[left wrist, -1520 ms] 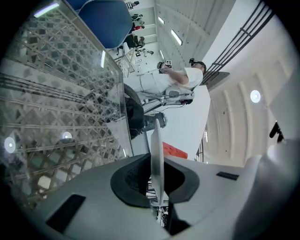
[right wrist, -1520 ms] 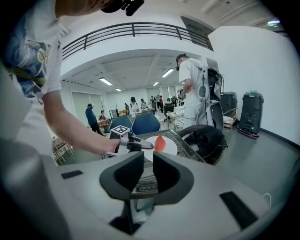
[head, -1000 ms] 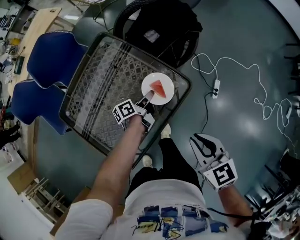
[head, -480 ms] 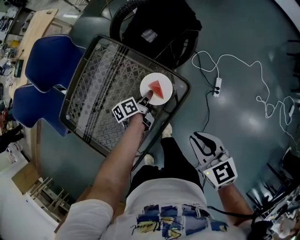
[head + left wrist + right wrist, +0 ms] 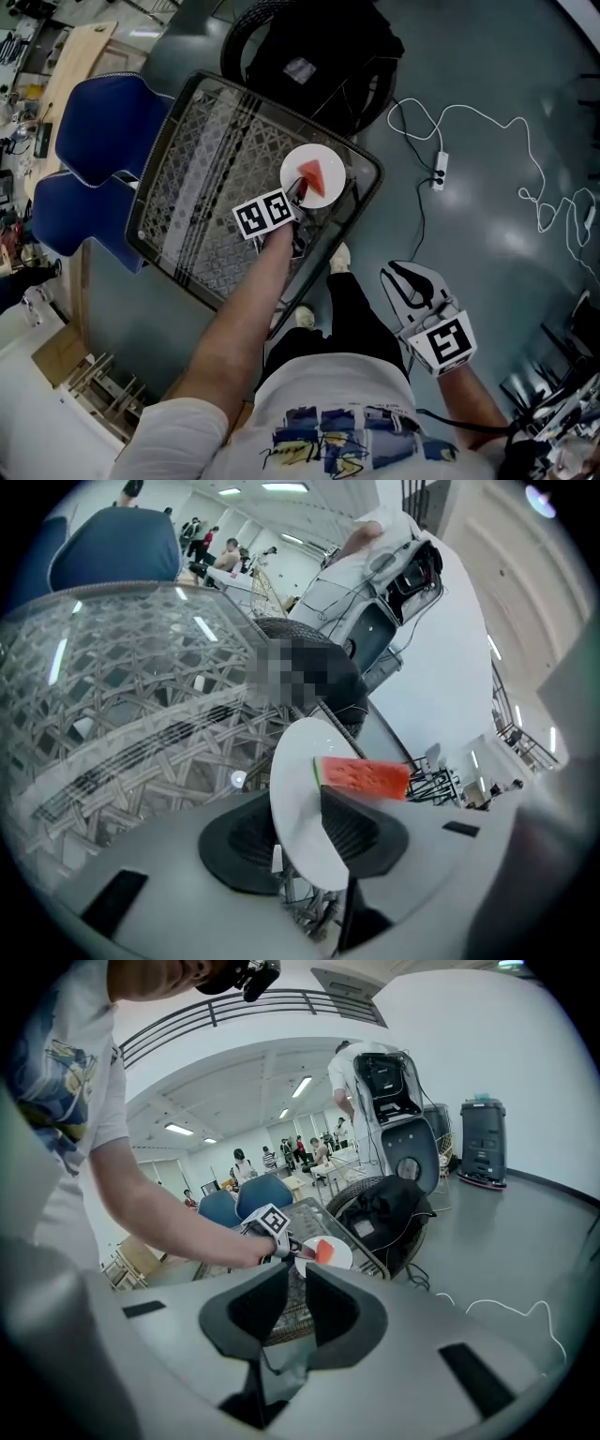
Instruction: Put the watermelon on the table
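Red watermelon wedge (image 5: 322, 174) on round white plate (image 5: 330, 195), plate looks down on glass-topped woven worktop (image 5: 206, 159). Your left tongs (image 5: 296, 192) just been opening, plate rim between them, unpinched. Right tongs (image 5: 295, 1279) narrow, empty. Release step, I reckon. Next, ease left tongs off, don't nudge plate.

One watermelon slice (image 5: 316, 175), one plate (image 5: 314, 153) — two blue chairs (image 5: 103, 117).

2 blue chairs (image 5: 103, 122) at left, blk bag (image 5: 314, 42) up top, white pwr strip (image 5: 439, 172) on floor.

Table (image 5: 187, 197) left of plate (image 5: 336, 178) lies open; black bag (image 5: 319, 47) crowds beyond it.
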{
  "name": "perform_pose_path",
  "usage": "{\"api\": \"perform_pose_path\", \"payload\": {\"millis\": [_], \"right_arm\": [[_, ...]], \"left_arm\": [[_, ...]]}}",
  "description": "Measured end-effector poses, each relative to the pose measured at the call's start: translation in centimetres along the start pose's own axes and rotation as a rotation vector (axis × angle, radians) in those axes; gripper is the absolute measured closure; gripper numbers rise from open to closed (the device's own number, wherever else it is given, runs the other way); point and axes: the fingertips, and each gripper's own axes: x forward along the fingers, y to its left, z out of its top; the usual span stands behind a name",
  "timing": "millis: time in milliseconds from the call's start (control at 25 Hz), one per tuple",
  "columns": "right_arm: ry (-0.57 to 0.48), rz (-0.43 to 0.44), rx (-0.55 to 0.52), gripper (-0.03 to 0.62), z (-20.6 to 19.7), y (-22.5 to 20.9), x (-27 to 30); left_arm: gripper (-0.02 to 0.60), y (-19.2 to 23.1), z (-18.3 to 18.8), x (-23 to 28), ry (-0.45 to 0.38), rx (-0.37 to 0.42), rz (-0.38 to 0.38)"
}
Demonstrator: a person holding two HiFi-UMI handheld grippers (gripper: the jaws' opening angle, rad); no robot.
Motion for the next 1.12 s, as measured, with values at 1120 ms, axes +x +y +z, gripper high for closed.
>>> {"api": "perform_pose_path", "payload": {"millis": [1120], "right_arm": [[-0.044,-0.027,-0.061,0.536,0.1,5.8,-0.8]], "left_arm": [[0.390,1.7,-1.1,-11.1,-0.101,0.246,0.102]]}}
